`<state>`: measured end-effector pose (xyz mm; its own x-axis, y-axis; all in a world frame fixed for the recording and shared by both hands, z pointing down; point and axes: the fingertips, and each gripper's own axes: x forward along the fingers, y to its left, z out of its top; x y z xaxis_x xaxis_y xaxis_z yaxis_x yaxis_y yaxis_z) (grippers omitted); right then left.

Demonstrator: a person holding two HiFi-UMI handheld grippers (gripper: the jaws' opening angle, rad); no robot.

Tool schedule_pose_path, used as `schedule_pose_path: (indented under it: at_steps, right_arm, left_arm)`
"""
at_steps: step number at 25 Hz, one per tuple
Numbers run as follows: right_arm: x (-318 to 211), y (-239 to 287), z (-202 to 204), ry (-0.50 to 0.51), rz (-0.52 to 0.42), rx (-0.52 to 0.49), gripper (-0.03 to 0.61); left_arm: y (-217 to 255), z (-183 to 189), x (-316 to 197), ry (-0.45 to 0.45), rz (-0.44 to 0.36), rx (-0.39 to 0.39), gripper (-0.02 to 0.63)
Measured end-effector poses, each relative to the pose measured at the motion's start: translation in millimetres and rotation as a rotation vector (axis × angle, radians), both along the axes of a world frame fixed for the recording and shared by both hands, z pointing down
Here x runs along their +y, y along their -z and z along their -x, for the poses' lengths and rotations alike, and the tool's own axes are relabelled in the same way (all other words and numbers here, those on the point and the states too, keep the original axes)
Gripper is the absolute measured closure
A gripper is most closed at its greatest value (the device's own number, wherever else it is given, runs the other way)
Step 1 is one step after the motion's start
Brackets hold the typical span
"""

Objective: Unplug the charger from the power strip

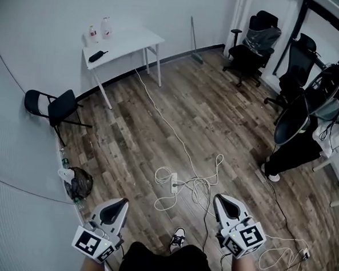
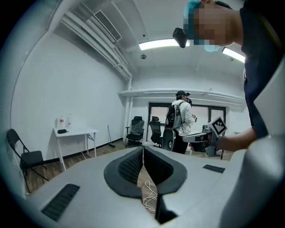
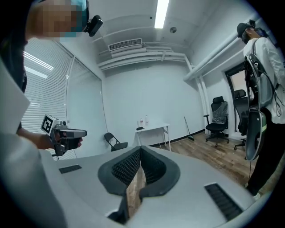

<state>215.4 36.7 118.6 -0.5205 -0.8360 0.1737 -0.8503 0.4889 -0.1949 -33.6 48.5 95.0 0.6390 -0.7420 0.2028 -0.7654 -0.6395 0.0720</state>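
The strip (image 1: 174,183) lay on the floor, ahead of and between the left tool (image 1: 118,204) and the right tool (image 1: 223,201), well apart from both. Both tools were seen closed, nothing between the jaws. The charger was too small to be made out; it was judged light and rigid, best gripped across its body, not by the limp cable (image 1: 199,183), with the light strip pinned down

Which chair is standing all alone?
The black folding chair on the left, against the wall. The office chairs are padded and stand close together in the far right corner.
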Motion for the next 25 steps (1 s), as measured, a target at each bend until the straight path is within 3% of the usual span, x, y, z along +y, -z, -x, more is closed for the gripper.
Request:
schedule_pose_path:
  at_steps: [5,9,19,25]
  right_arm:
    - [-28,-24,-15,-0.021,0.063,0.021,0.557]
    - [-54,-33,-11,-0.047,0.073,0.024,0.557]
    - [-126,-67,64,-0.165,0.112,0.092,0.557]
    - [-170,-111,100,-0.129,0.152,0.153,0.557]
  left_arm:
    - [-10,-27,-44,-0.064,0.027,0.000,0.592]
    - [-21,-27,-81,-0.099,0.034,-0.023,0.592]
    - [-62,40,-181,-0.239,0.044,-0.004,0.592]
    - [-120,74,-221,-0.233,0.104,-0.020,0.592]
